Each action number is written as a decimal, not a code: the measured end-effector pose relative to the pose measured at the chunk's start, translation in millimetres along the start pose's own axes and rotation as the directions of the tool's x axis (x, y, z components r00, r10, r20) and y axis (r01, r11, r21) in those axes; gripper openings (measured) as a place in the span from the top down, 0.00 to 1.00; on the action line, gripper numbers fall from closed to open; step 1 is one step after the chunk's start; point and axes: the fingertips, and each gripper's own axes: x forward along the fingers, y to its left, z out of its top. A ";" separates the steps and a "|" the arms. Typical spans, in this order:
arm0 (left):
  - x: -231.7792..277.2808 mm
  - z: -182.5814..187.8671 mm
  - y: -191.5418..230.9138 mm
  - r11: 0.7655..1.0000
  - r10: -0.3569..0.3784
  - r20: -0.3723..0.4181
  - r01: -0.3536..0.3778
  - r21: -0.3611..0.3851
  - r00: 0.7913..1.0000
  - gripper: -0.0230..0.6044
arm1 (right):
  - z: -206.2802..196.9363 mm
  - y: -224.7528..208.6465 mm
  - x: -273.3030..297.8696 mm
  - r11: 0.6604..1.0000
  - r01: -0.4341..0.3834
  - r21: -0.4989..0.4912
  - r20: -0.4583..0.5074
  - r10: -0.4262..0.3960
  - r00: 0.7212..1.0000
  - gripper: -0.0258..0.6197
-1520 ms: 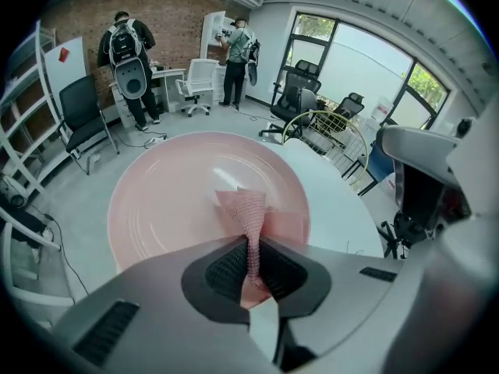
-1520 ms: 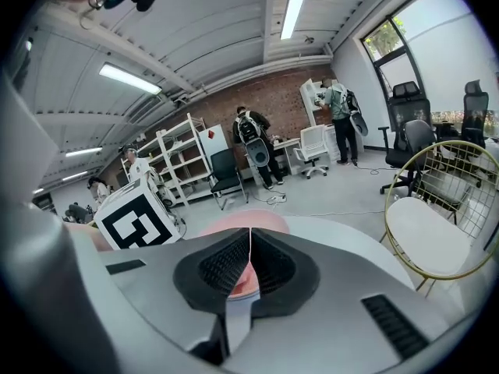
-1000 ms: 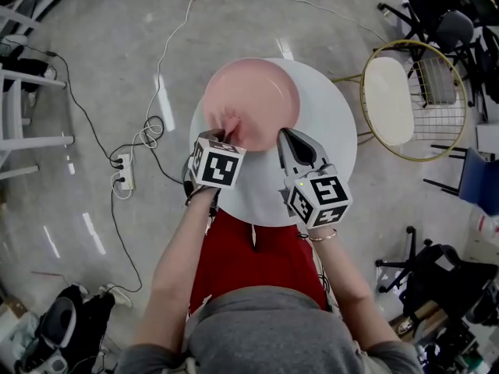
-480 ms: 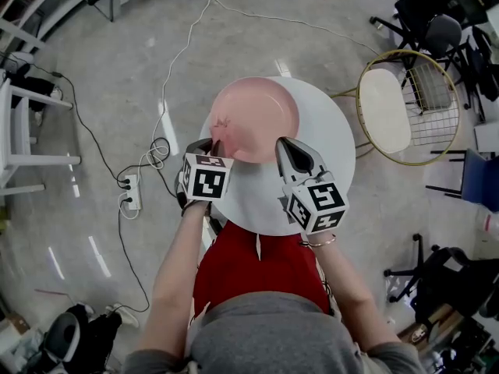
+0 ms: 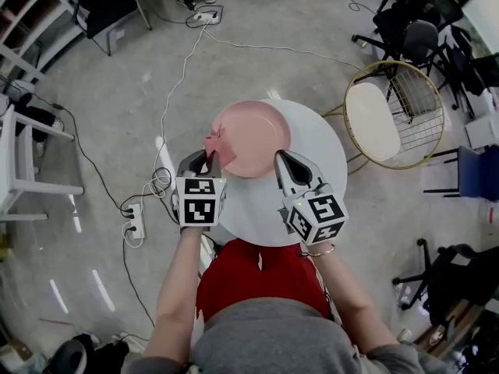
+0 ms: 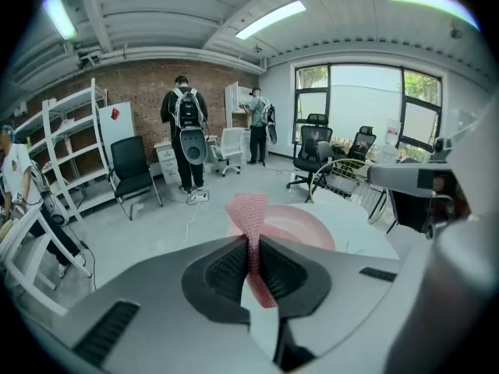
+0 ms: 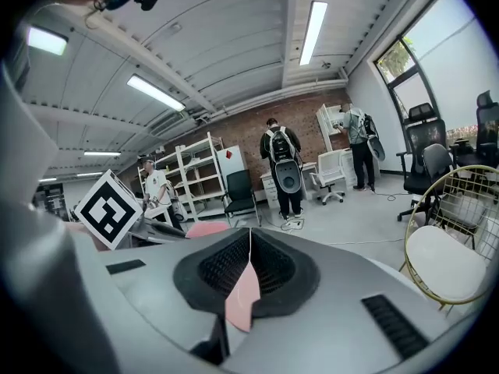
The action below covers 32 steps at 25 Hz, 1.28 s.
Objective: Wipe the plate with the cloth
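Moved: cloth (image 5: 219, 144) back at plate's (image 5: 257, 135) left rim.
Left tool (image 5: 204, 159): pinching cloth.
Right tool (image 5: 281, 160): clamped on plate's near rim.
Progress: wiping likely unfinished.

- Cloth (image 6: 248, 209): showing pinkish red in a fine open-mesh weave, sitting between the jaws of the left gripper (image 6: 251, 245).
- Plate (image 5: 253, 137): showing plain pale pink, lying just ahead of both grippers.
- Left gripper and right gripper (image 5: 282, 159): bodies showing light grey; jaw pads showing black with a ribbed pattern.
- Marker cubes (image 5: 199, 207): carrying black-and-white square patterns at each gripper's rear.
- Table (image 5: 318, 179): showing plain white beneath the grippers.
- Stool (image 5: 383, 109): showing a gold wire frame and white seat, standing off to the right gripper's right.
- Floor (image 5: 101, 115): showing glossy grey around the table.
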 end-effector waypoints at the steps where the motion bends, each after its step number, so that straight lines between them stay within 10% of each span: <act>1: -6.6 7.1 0.5 1.000 0.004 0.029 -0.005 0.007 1.000 0.91 | 5.1 1.4 -3.1 1.000 -0.001 -0.003 0.016 0.001 1.000 0.91; 16: -99.3 72.5 11.5 0.999 0.010 0.344 0.005 -0.042 0.939 0.91 | 61.8 40.6 -39.1 0.999 -0.014 -0.029 0.188 0.019 0.982 0.92; 32: -153.9 68.2 7.4 0.999 0.010 0.437 0.011 -0.045 0.899 0.91 | 83.2 69.2 -72.4 0.996 0.009 -0.092 0.260 0.015 0.965 0.92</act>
